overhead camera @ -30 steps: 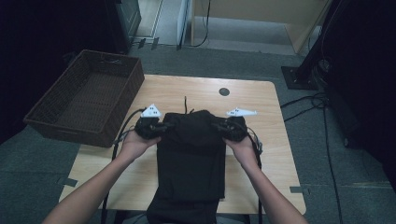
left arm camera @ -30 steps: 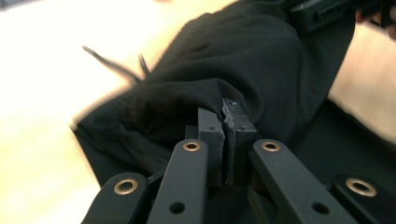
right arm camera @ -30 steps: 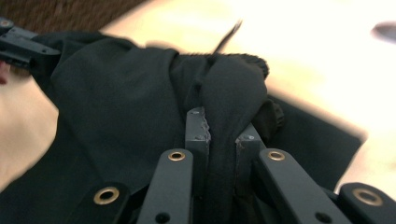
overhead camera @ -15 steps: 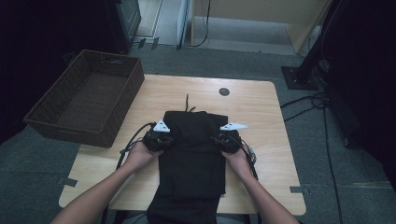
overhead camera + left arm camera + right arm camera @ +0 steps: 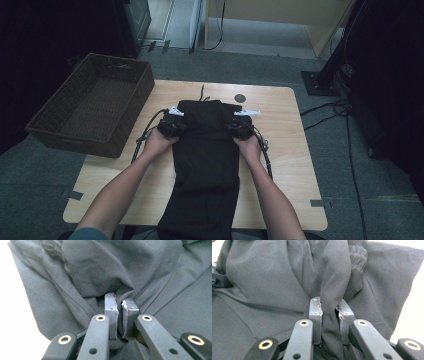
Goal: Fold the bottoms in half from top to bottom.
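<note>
Left gripper [image 5: 119, 305] pads clamped on a pinch of the black garment [image 5: 207, 165], thin fold squeezed in a narrow gap betw. them. Right gripper [image 5: 329, 308] same: thick ridge of cloth gripped betw. its pads, slightly wider gap. In the high view, left gripper [image 5: 171, 125] at garment's left edge, right gripper [image 5: 240, 127] at its right edge, both near the folded top.

Vs a sec ago: both grippers first drawn back toward the person's side, then fwd again; now a bit nearer than at the start. Top of garment now doubled over into a squarer flap w/ a fold line betw. the grippers. Jaw gaps a touch wider than before, cloth still caught in both. Basket [image 5: 92, 110] and table [image 5: 285, 165] unchanged.

Garment lying down the middle of the table, lower end hanging off the near edge and cut off by the frame bottom. Drawstring [image 5: 202, 93] poking out past the far edge of the cloth. Elastic gathered band [image 5: 357, 255] visible in right gripper view. Hard to tell what kind of garment; black on black, folds barely readable from above. Gripper bodies mostly covered by hands. Room around the table dark, details lost. Small dark round spot [image 5: 240, 98] on tabletop, nature unclear.

No brand, label or writing legible anywhere.
</note>
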Available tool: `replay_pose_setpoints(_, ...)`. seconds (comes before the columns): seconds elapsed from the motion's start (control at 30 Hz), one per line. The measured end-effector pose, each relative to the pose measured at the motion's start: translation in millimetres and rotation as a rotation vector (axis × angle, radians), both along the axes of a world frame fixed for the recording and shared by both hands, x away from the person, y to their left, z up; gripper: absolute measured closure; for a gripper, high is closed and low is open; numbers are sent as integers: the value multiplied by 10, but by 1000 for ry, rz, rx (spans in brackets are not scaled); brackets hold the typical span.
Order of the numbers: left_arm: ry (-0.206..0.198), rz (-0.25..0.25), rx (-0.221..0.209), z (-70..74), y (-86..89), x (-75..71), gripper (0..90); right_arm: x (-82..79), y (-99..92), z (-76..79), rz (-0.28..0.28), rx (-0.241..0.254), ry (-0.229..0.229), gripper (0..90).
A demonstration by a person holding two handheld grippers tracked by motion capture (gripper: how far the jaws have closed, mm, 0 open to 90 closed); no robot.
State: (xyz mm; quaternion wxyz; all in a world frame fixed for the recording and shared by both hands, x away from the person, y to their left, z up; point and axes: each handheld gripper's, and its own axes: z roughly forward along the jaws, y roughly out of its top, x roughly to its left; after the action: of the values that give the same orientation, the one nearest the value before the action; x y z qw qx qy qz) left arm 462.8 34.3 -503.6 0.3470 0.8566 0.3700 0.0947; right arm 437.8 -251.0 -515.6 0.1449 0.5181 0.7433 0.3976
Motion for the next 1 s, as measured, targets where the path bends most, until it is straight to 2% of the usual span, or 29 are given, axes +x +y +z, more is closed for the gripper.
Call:
replay_pose_setpoints(0.07,4,25,0,3,-12,88,844,79,33,-2,-12,-28,-22,771)
replay_pose_setpoints(0.13,1,42,0,1,-14,161,842,171,59,2,-39,-30,-20,766)
replay_pose_setpoints(0.2,-19,75,-5,-14,-8,202,830,218,82,3,-58,-26,-16,766)
replay_pose_setpoints(0.3,5,121,-48,1,4,219,846,257,116,15,-78,-28,-14,776)
replay_pose_setpoints(0.37,-12,114,-71,85,17,185,869,248,119,86,-92,-22,-15,803)
replay_pose_setpoints(0.47,-67,120,-160,376,63,73,872,178,69,316,-100,35,-66,812)
replay_pose_setpoints(0.53,-91,101,-194,544,88,-28,871,94,9,489,-95,87,-82,814)
replay_pose_setpoints(0.57,-102,94,-202,627,103,-97,870,33,-34,578,-86,132,-76,813)
replay_pose_setpoints(0.6,-104,80,-224,694,122,-176,869,-44,-61,661,-63,151,-62,813)
replay_pose_setpoints(0.67,-126,30,-220,778,155,-394,866,-243,-87,768,-17,124,-91,813)
replay_pose_setpoints(0.7,-120,6,-215,783,166,-495,865,-372,-107,796,6,132,-90,813)
replay_pose_setpoints(0.77,-114,-39,-181,756,185,-678,864,-569,-129,786,38,126,-77,813)
replay_pose_setpoints(0.8,-101,-65,-167,709,203,-798,864,-643,-131,768,49,127,-69,812)
replay_pose_setpoints(0.87,-68,-94,-153,625,236,-944,862,-826,-122,690,77,118,-44,812)
replay_pose_setpoints(0.93,-45,-122,-124,489,258,-1068,860,-975,-83,573,110,78,-21,811)
replay_pose_setpoints(1.0,-11,-131,-90,331,257,-1126,856,-1068,-30,392,139,22,11,810)
